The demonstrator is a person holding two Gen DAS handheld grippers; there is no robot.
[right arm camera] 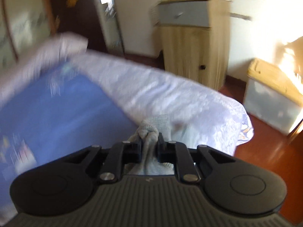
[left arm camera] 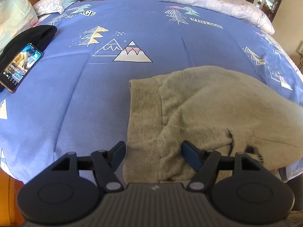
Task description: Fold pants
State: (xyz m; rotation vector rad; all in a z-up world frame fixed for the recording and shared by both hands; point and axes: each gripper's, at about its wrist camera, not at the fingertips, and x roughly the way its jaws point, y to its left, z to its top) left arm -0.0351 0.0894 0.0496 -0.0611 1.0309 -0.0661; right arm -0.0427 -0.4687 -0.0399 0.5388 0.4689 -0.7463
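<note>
The left gripper (left arm camera: pixel 153 151) hangs over the near edge of the bed (left arm camera: pixel 90 102), its fingers (left arm camera: pixel 191 156) spread wide apart. The grey pants (left arm camera: pixel 204 109) lie on the blue cover, and their ribbed waistband (left arm camera: pixel 144 113) runs straight ahead of the gap between the fingers, with its near end lying in that gap. The right finger rests over bunched pants fabric; whether it touches the cloth I cannot tell. The left finger sits just off the waistband, over bare cover. Neither pad presses on the cloth. Well ahead and to the left of the fingers a phone (left arm camera: pixel 20 66) lies with its screen lit, resting on a black cloth (left arm camera: pixel 37 36).

The right gripper (right arm camera: pixel 149 147) has its fingers (right arm camera: pixel 135 151) drawn close together and clamped on a gathered fold of the pants (right arm camera: pixel 148 132), which bulges out just past the fingertips. Ahead of them is the white quilt (right arm camera: pixel 170 94); the blue cover is to their left. This view is blurred.
</note>
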